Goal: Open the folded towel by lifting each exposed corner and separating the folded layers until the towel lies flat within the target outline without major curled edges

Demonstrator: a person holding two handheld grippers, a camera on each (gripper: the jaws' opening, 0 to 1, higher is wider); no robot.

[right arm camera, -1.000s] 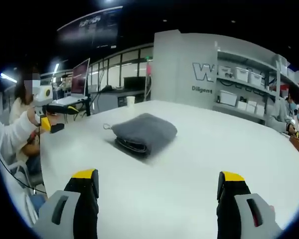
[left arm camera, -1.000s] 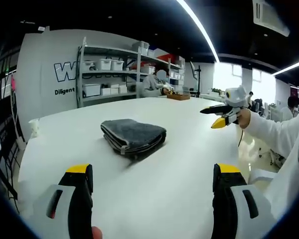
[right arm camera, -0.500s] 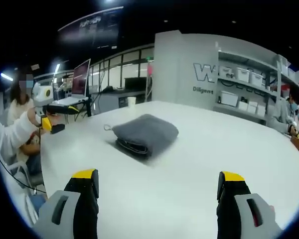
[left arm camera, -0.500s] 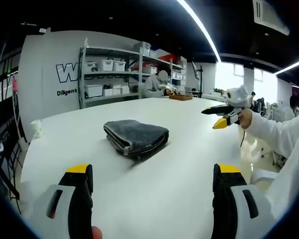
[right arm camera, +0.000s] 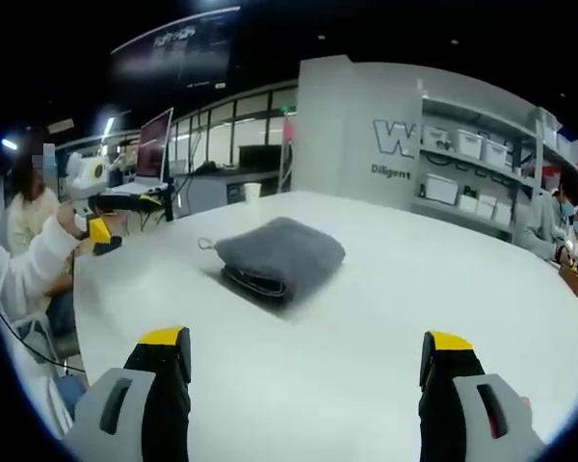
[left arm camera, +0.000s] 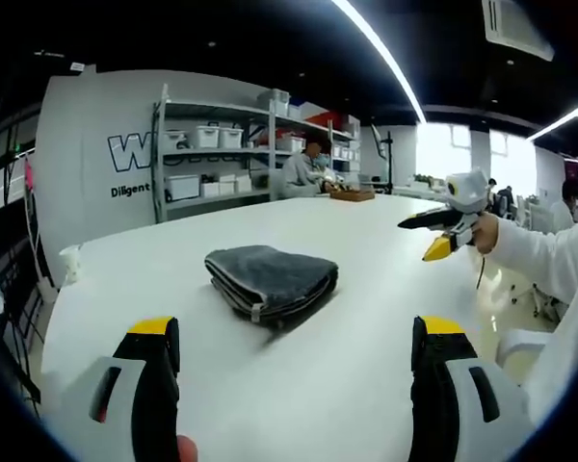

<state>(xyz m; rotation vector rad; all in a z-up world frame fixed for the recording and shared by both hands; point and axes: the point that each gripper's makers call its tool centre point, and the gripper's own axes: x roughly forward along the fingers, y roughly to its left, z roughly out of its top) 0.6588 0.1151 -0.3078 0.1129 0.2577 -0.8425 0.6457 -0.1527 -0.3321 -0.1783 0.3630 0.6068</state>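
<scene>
A dark grey towel (left arm camera: 270,277) lies folded in a thick bundle in the middle of the white table (left arm camera: 347,318). Its stacked edges face the left gripper view, and a small loop sticks out at its left end (right arm camera: 205,243) in the right gripper view. My left gripper (left arm camera: 298,329) is open, well short of the towel, with nothing between its jaws. My right gripper (right arm camera: 305,338) is open too, also short of the towel (right arm camera: 279,255). Each gripper appears in the other's view, held above a table edge: the right gripper (left arm camera: 422,239) and the left gripper (right arm camera: 104,236).
Shelves with white bins (left arm camera: 212,144) stand against the far wall. A paper cup (left arm camera: 69,262) sits near one table edge. People work at a far table beside a wooden tray (left arm camera: 352,194). A monitor (right arm camera: 159,144) stands behind the left hand.
The towel lies as before and both grippers stay open. The left gripper view has drifted a little, so the towel sits slightly lower and to the right.
</scene>
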